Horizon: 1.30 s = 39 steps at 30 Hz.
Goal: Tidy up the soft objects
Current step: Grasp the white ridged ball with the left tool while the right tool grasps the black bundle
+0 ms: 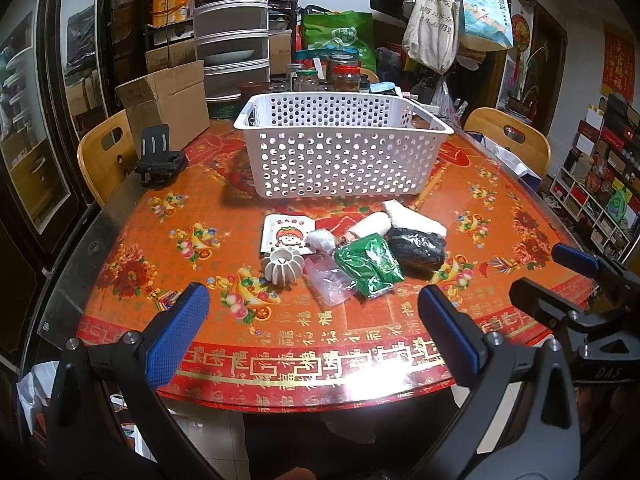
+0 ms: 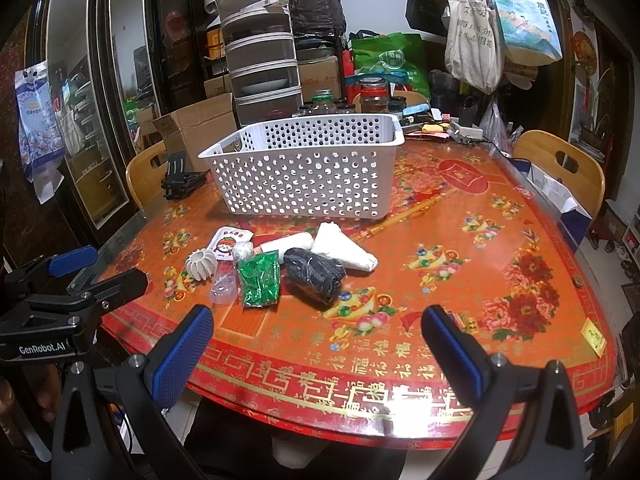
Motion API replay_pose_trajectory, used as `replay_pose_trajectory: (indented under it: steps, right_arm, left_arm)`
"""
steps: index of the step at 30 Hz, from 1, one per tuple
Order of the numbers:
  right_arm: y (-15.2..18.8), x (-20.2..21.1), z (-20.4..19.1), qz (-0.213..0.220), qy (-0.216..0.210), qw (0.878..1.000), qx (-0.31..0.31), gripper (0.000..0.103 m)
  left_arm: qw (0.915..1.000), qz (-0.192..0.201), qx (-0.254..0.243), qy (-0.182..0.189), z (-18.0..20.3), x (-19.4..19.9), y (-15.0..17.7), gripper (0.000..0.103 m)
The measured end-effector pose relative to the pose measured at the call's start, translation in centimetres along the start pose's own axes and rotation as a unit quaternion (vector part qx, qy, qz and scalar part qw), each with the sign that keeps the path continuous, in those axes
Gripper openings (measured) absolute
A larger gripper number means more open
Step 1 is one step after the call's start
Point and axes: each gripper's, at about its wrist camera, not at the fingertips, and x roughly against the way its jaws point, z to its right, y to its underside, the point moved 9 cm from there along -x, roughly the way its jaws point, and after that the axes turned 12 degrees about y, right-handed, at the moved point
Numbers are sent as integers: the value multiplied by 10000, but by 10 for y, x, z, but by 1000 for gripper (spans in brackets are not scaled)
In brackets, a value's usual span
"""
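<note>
Both grippers, left (image 1: 314, 332) and right (image 2: 318, 350), spread wide, empty. Soft items lie clustered on the worktop (image 1: 500, 216) before the basket (image 1: 340, 152). Black bundle (image 2: 314, 274) lies ahead of the right gripper, nearer it.

Cardboard box (image 1: 168, 98), jars (image 1: 340, 74), chairs (image 1: 106, 152)

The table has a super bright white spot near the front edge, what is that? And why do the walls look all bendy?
Left wrist view: the white patch is lamp glare on the shiny table, washing out the gold pattern there. Right wrist view: the same glare sits near the front edge. Both views: the fisheye lens curves the room's edges and darkens the corners, while the basket in the middle stays sharp.
</note>
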Motion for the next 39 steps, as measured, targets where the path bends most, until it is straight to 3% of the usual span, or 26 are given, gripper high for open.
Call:
replay_pose_trajectory:
  steps: [3, 7, 11, 14, 16, 23, 25, 30, 39]
  right_arm:
    - [2, -10, -2, -42, -46, 10000, -19, 103]
    - [5, -29, -6, -129, -161, 9998, 17, 103]
    - [9, -60, -5, -294, -151, 9994, -33, 103]
    - [12, -83, -7, -562, -198, 9982, -59, 103]
    - [12, -94, -9, -633, -285, 9976, -79, 98]
    - [7, -122, -20, -764, -335, 9965, 72, 86]
    - [5, -124, -22, -781, -362, 9962, 88, 82]
    - [4, -134, -24, -858, -418, 9953, 154, 72]
    - [2, -145, -29, -866, -464, 9950, 181, 69]
  left_arm:
    - [9994, 338, 20, -18, -10, 6, -4, 103]
    - [9986, 466, 131, -228, -36, -4, -6, 103]
    - [9990, 28, 282, -335, -68, -36, 4, 103]
    - [9984, -214, 515, -122, -88, -59, 12, 103]
    - [9977, -303, 598, 79, -92, -71, 14, 103]
    - [9979, -569, 303, 88, -82, -110, 13, 103]
    - [9977, -604, 291, 64, -81, -118, 13, 100]
    - [9966, -758, 323, 91, -83, -135, 15, 79]
    - [9967, -763, 219, 156, -82, -143, 16, 66]
